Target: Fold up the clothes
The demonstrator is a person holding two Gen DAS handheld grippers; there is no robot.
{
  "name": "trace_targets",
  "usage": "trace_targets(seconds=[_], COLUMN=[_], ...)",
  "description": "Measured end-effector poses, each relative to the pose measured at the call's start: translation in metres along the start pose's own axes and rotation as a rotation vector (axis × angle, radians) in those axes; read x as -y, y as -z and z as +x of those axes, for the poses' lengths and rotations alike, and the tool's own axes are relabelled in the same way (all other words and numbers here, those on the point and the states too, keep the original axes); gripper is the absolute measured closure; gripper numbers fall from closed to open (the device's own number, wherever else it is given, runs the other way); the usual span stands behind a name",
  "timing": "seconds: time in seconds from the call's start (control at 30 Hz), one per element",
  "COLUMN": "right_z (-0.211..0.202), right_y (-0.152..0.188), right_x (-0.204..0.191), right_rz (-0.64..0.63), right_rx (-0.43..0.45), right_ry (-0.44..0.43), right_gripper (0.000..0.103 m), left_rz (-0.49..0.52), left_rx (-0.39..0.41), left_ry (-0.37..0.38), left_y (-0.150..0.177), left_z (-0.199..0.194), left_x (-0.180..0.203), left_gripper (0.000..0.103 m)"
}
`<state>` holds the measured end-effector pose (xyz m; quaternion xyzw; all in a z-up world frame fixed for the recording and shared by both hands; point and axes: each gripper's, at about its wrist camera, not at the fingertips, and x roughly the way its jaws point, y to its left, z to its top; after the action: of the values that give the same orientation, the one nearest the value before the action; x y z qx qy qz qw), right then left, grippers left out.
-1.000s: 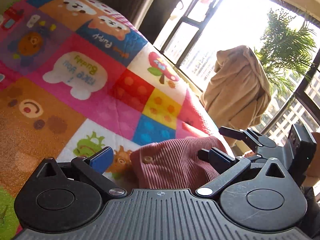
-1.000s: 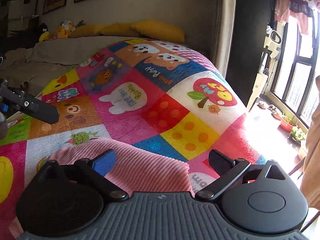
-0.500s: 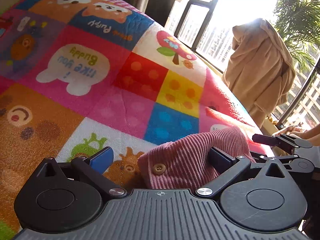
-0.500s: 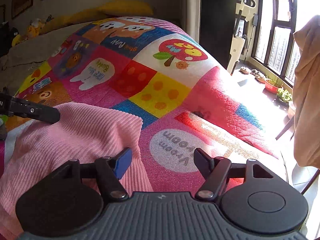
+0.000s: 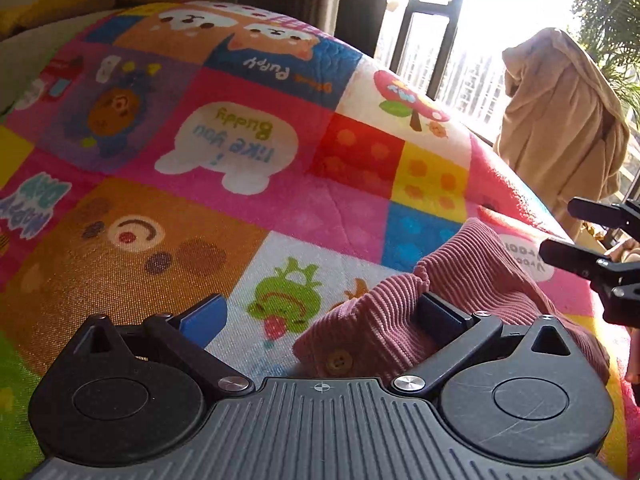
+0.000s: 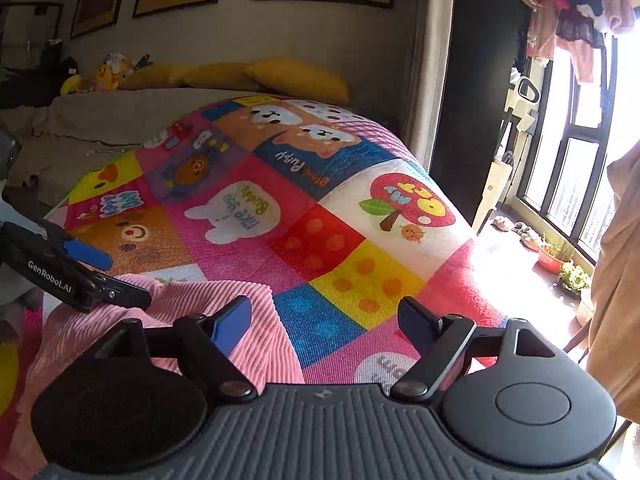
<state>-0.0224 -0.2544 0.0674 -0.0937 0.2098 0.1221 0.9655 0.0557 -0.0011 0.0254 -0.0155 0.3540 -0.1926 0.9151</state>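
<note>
A pink ribbed garment (image 5: pixel 472 280) with a brown button (image 5: pixel 338 360) lies bunched on the patchwork quilt (image 5: pixel 248 208). My left gripper (image 5: pixel 322 314) stands open just above it; the fabric's folded edge lies against its right finger (image 5: pixel 440 312), and bare quilt shows beside the blue pad (image 5: pixel 204 316). In the right wrist view the garment (image 6: pixel 168 320) spreads at lower left. My right gripper (image 6: pixel 326 322) is open and its jaws are opening; its blue pad (image 6: pixel 232 324) hangs over the garment's edge, with quilt (image 6: pixel 340 248) between the pads. Each gripper shows in the other's view: the right gripper (image 5: pixel 592 256), the left gripper (image 6: pixel 80 276).
The quilt drops off at the bed's right side toward a sunlit floor with small plant pots (image 6: pixel 556 258) and tall windows (image 6: pixel 568 168). A beige cloth (image 5: pixel 560 120) hangs by the window. Yellow pillows (image 6: pixel 296 78) and soft toys (image 6: pixel 104 76) sit at the bed's head.
My left gripper has sunk toward the quilt and tilted down, and the garment lies lower between its fingers. My right gripper narrowed, then widened again, and swung back toward the garment.
</note>
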Motion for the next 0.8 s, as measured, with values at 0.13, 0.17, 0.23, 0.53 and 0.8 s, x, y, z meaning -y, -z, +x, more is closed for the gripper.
trace_targets(seconds=[0.13, 0.17, 0.23, 0.53, 0.8], right_z=[0.003, 0.011, 0.026, -0.001, 0.005], right_y=[0.009, 0.018, 0.036, 0.033, 0.067], right_x=[-0.021, -0.031, -0.050, -0.012, -0.006], right_rz=[-0.079, -0.126, -0.215, -0.128, -0.086], right_rx=[-0.060, -0.097, -0.164, -0.096, -0.217], right_ry=[-0.081, -0.069, -0.044, 0.027, 0.110], right_gripper=[0.009, 0.008, 0.006, 0.000, 0.000], left_rz=[-0.051, -0.054, -0.084, -0.138, -0.039], left_rx=[-0.009, -0.008, -0.010, -0.039, -0.100], left_ry=[0.010, 0.003, 0.004, 0.151, 0.219], left_y=[0.002, 0.002, 0.002, 0.022, 0.048], left_z=[0.005, 0.005, -0.001, -0.047, -0.041], left_x=[-0.011, -0.012, -0.015, -0.007, 0.024], left_gripper=[0.000, 0.000, 0.000, 0.000, 0.000])
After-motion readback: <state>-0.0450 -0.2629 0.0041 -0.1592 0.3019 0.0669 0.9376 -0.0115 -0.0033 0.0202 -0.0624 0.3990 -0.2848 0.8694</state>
